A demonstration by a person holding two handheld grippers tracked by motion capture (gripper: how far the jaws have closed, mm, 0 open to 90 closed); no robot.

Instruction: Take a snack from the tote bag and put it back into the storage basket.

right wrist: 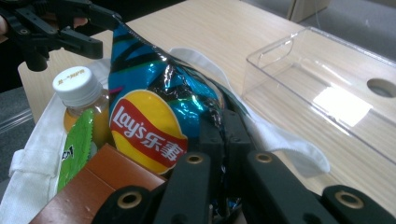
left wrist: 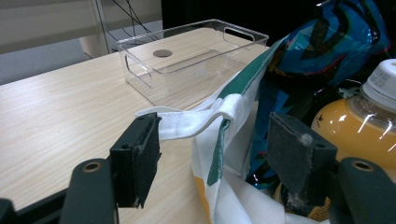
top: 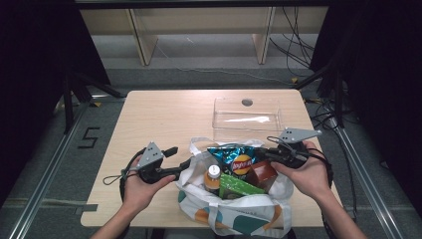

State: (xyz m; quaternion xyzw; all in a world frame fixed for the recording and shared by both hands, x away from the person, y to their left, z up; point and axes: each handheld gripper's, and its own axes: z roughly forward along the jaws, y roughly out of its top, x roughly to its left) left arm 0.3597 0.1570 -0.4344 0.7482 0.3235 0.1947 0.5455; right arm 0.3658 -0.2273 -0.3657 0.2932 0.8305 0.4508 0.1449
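With the right tool (right wrist: 223,140) clamped on the chip bag (right wrist: 149,116) in the tote (top: 234,211) at lower centre and the left tool (left wrist: 215,154) gaping beside the strap (left wrist: 196,119), a hard pull could tear the foil or drag the tote.

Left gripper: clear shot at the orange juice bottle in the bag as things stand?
Probably yes. The left gripper is open at the bag's rim, and the bottle stands uncovered just beyond its jaw. The white handle crosses between the jaws and may snag.
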